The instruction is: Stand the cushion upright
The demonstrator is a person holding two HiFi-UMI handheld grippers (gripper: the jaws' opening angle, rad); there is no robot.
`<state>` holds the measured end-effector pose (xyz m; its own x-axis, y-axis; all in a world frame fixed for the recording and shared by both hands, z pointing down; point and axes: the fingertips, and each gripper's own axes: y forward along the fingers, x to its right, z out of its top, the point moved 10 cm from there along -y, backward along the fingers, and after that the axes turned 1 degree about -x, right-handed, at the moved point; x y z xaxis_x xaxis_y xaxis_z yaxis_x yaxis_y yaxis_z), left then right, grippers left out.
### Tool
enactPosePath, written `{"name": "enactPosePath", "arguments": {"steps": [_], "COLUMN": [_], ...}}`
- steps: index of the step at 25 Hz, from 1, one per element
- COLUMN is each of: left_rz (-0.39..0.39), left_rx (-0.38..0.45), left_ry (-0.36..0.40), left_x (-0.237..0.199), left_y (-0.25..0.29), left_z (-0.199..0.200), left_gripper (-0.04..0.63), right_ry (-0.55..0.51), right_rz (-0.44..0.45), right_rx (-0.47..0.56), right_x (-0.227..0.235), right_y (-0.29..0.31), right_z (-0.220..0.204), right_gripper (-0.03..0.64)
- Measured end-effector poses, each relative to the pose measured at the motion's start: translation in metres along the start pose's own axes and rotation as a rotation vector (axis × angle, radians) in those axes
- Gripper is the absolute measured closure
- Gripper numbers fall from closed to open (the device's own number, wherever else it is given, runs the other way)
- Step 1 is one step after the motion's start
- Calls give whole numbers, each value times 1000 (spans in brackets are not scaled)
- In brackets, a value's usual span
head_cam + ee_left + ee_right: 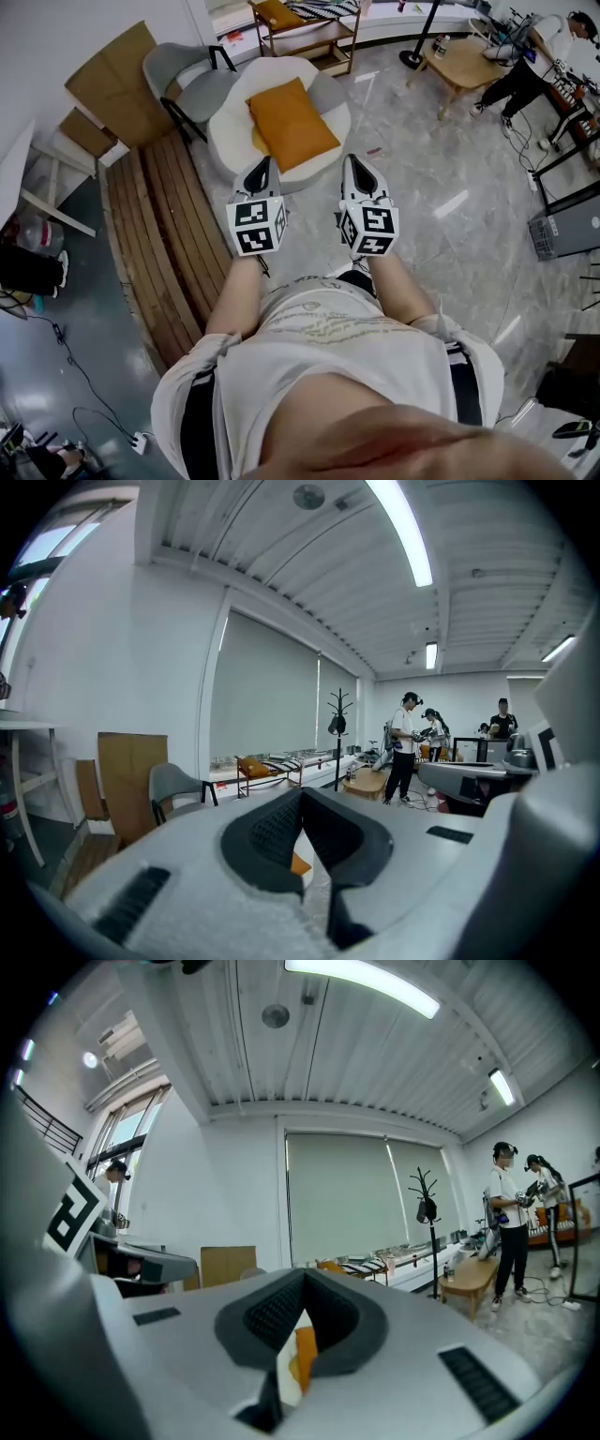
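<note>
An orange cushion [291,124] lies flat on a round white seat [234,141], just beyond both grippers in the head view. My left gripper [262,167] points at the seat's near edge, jaws shut with nothing in them. My right gripper [355,163] is held beside it at the same height, also shut and empty. In the left gripper view only a sliver of the cushion [299,863] shows below the closed left gripper [302,804]. In the right gripper view an orange strip of the cushion [307,1354] shows under the closed right gripper [305,1288].
A grey chair [184,81] and cardboard sheets [111,82] stand to the left of the seat, with wooden planks [161,225] on the floor. A wooden shelf [305,26], a low wooden table [464,60] and a person [539,54] are further back. A grey box [574,225] is at the right.
</note>
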<state>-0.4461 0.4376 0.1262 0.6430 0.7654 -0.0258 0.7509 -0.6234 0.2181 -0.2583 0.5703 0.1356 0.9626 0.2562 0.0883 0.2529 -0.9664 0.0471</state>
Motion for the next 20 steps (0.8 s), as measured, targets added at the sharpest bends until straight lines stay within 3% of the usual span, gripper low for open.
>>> {"name": "enactPosePath", "arguments": {"steps": [10, 20], "left_rz": [-29, 26], "left_rx": [-10, -25], "left_ry": [-9, -26], "left_x": [60, 122], "left_y": [73, 153], "left_z": [12, 38], "left_gripper": [575, 575], "right_ry": [-27, -39], "right_rz": [-1, 69], "right_rx": [-8, -15], "right_x": [81, 176], "right_y": [23, 65], "right_z": [10, 31], "right_gripper": [589, 589]}}
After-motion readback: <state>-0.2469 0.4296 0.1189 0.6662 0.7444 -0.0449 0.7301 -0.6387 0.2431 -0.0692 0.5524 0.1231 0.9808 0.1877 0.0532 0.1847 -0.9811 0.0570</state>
